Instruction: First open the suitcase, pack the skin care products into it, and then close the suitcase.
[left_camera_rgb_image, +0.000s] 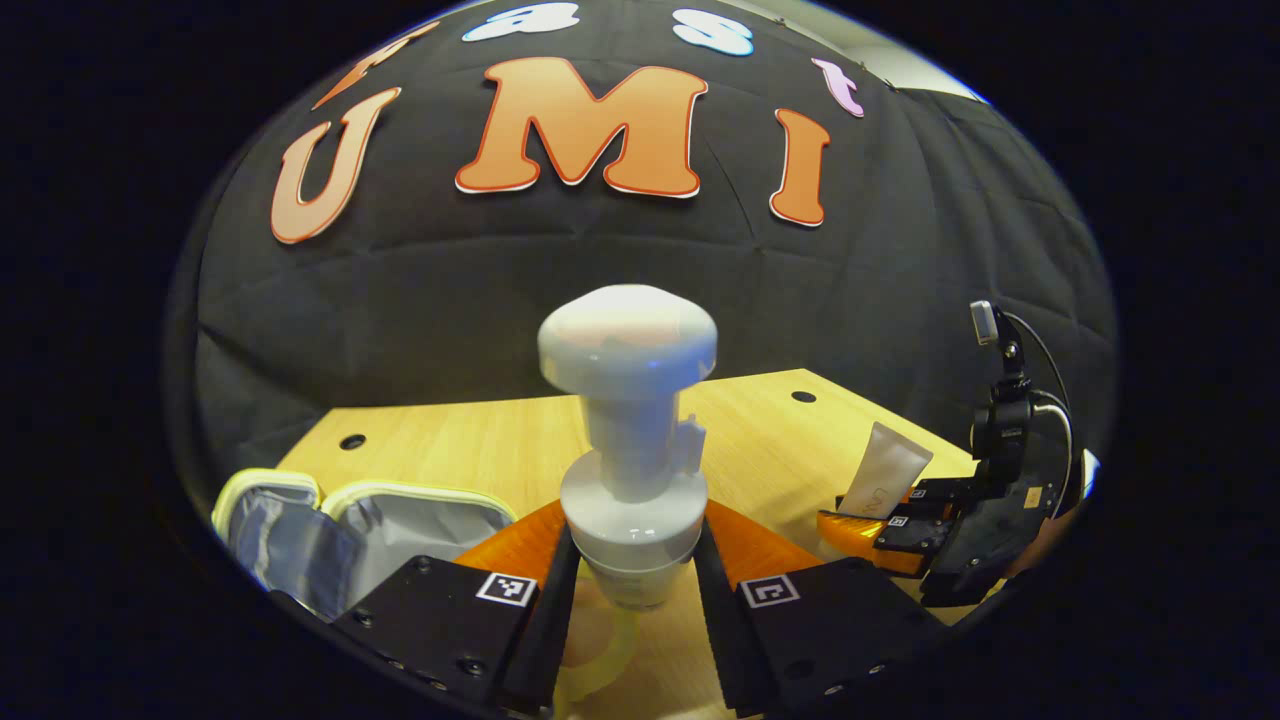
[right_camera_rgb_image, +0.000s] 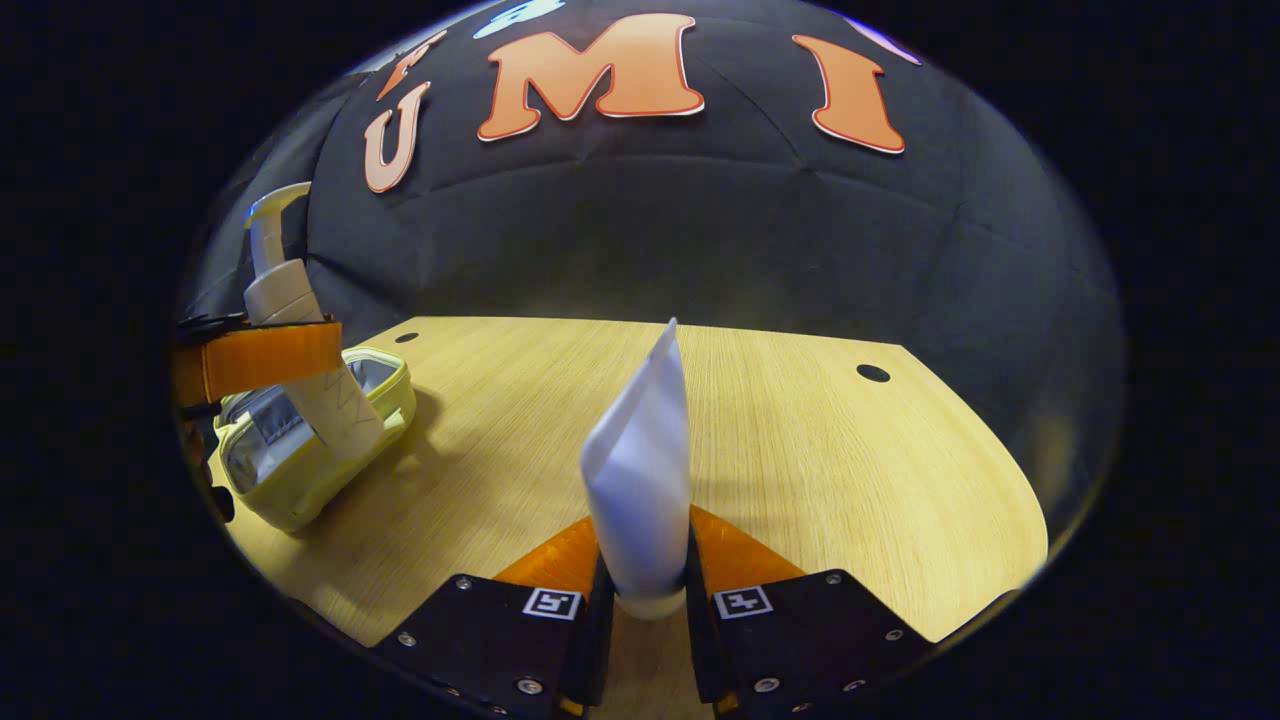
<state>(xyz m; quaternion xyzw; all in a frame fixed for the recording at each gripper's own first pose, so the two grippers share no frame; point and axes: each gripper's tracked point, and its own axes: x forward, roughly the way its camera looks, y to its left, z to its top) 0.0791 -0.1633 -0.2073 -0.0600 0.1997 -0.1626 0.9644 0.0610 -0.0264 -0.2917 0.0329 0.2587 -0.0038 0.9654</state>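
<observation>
Both grippers upright, gripping products.

You are working under even overhead light; the bench (right_camera_rgb_image: 780, 430) is glowing warm, soft shadows are falling beside things, and the fisheye is bending edges.

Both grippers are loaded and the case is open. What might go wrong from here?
1. The tall white pump bottle is clamped low by the left gripper, so it may tip.
2. The soft white tube in the right gripper may slip.
3. The small pale-yellow suitcase may get crowded by both.
</observation>
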